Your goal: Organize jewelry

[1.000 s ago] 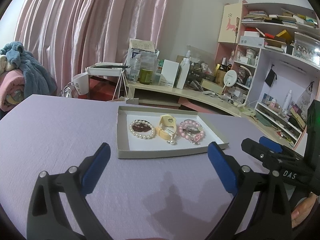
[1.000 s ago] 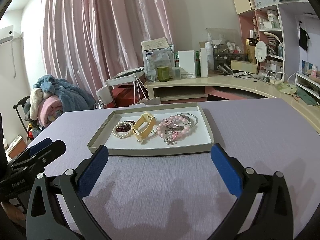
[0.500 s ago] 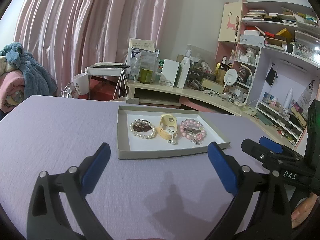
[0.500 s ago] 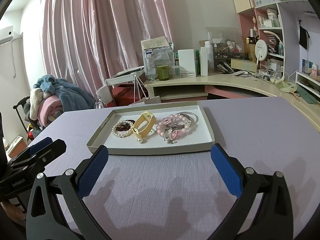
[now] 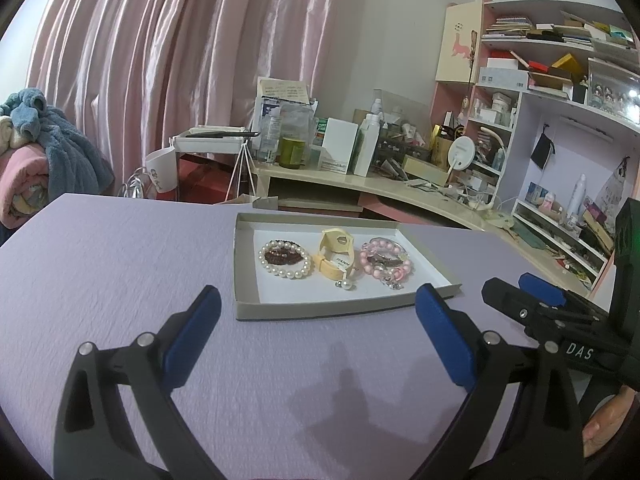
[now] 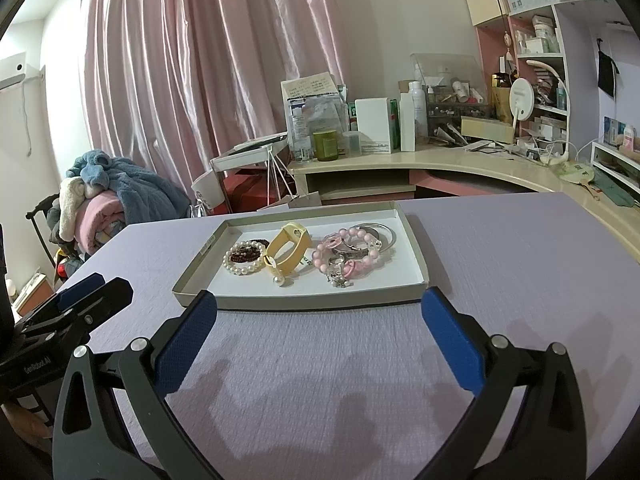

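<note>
Pictured: shallow tray [image 5: 246, 304] on lilac tabletop [image 5: 100, 264], holding pearl bracelet [image 5: 285, 259], yellow band [image 5: 334, 254] and pink beads [image 5: 385, 261]. Left gripper [image 5: 316, 320] and right gripper [image 6: 318, 322] poised short of it, jaws wide, gripping nothing.

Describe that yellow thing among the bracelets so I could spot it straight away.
On the lilac table lies a shallow grey cardboard tray with a white floor. The pale yellow strap sits in its middle, between a white pearl bracelet and a pink bead bracelet. It alone is a broad, smooth band rather than a string of beads.
</note>
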Demonstrator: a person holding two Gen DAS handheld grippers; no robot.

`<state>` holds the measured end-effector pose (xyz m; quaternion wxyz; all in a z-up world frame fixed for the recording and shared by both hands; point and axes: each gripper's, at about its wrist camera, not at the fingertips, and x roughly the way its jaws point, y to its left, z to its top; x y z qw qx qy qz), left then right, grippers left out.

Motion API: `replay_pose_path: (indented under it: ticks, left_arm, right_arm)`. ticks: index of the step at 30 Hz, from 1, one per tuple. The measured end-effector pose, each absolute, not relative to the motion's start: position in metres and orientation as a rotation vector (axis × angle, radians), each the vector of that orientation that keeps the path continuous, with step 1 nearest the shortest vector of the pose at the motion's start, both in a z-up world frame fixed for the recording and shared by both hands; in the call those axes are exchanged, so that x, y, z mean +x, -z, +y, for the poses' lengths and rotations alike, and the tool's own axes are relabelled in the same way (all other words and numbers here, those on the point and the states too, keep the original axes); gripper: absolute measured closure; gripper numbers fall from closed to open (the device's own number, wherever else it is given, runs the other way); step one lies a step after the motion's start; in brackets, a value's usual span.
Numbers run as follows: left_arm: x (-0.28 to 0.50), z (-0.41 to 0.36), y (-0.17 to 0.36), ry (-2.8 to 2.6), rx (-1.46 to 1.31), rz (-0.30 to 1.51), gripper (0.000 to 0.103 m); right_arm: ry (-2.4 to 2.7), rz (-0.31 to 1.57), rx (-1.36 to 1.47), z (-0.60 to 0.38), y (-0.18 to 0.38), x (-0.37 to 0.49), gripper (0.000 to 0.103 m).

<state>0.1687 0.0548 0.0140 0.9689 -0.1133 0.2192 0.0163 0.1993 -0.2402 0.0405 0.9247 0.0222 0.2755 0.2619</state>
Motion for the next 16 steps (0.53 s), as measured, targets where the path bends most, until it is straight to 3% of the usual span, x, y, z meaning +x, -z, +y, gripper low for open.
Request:
replay_pose_path:
  ticks: [16]
  left_arm:
    - [0.1701,0.0525,-0.0134,-0.028,-0.217,0.450,0.005]
  right_arm:
    - [-0.537,0.567,0.047,-0.2407,-0.0400,0.2000,0.001]
